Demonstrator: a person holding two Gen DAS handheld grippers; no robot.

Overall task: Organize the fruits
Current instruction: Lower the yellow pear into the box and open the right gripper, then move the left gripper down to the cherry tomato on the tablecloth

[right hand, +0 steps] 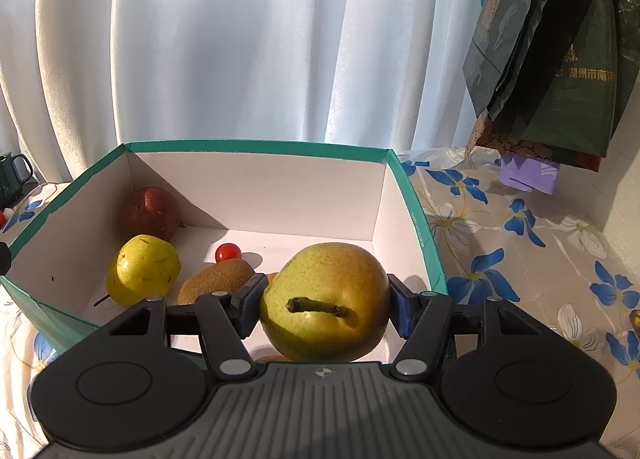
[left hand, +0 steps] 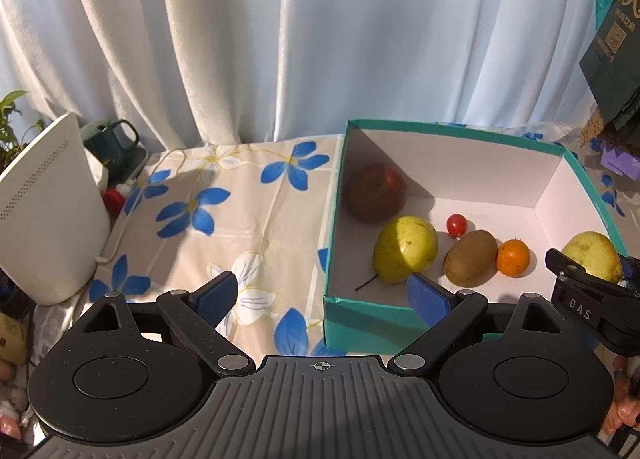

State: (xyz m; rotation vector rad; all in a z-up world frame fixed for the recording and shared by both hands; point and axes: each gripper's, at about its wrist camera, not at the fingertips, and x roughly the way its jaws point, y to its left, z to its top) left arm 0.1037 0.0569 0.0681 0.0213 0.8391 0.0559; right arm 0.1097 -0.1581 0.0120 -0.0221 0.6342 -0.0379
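The right claw (right hand: 325,301) squeezes a green-yellow pear (right hand: 326,299) between its 2 blue pads, stem toward the camera, over the teal box (right hand: 420,219). The left claw (left hand: 324,291) gapes wide with nothing in it, near the box's front corner. "DAS" is printed on the right claw. Inside lie a fuzzy kiwi (right hand: 216,279), a smooth pear, a round tomato (right hand: 227,252).

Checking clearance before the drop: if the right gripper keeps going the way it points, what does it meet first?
Probably the box floor; the right gripper points down into it, holding the pear. Depth is unclear.
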